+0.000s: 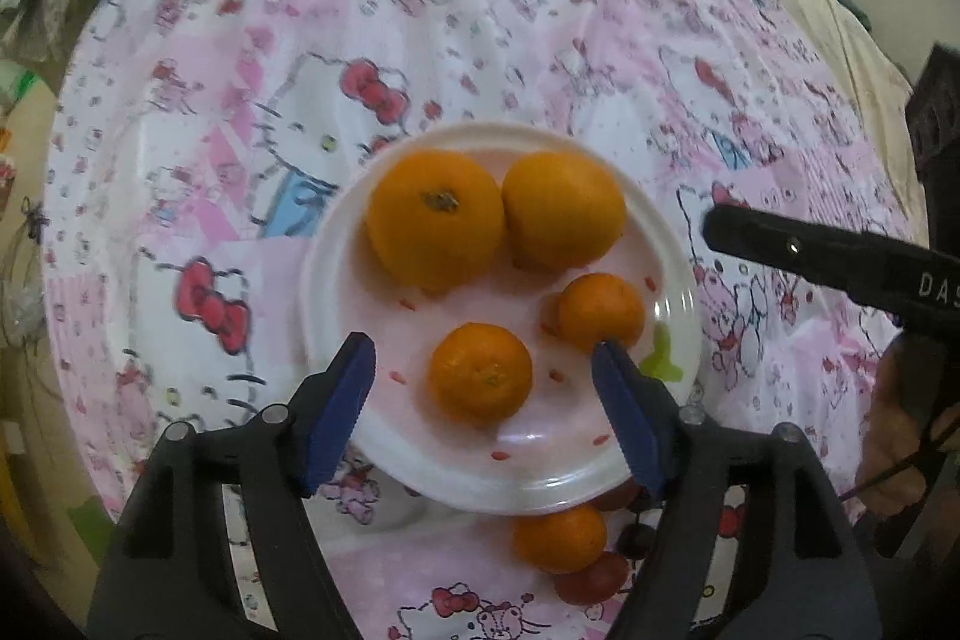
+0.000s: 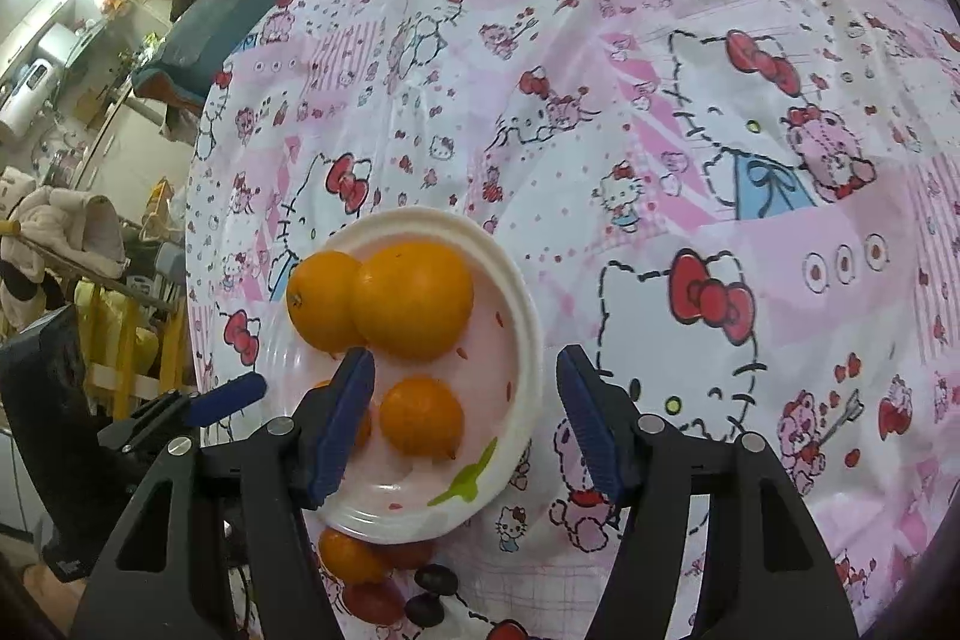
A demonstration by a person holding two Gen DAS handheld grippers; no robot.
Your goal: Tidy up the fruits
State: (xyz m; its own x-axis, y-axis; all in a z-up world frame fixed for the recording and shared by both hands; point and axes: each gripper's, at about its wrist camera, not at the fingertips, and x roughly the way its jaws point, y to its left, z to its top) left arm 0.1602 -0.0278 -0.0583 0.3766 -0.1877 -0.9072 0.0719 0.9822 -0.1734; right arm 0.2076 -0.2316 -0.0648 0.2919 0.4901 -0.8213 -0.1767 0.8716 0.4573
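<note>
Left tool [image 1: 483,388] open, empty, jaws straddling a small orange [image 1: 481,375] on the white plate [image 1: 336,244]. Right tool [image 2: 465,415] open, empty, over the plate's right rim. Plate holds 2 large oranges [image 1: 435,220] and 2 small ones, on a pink cartoon-print cloth [image 2: 660,100]. Just off the plate's near rim: another small orange [image 1: 559,537], red fruit [image 1: 591,579], dark grapes [image 2: 433,577].

— Light?
— Even and soft indoors; glare on the plate [image 1: 528,436] near six o'clock, a bright flare at ten o'clock in the right view.
— Sharpness?
— Left view smeared; edges bowed, corners black.
</note>
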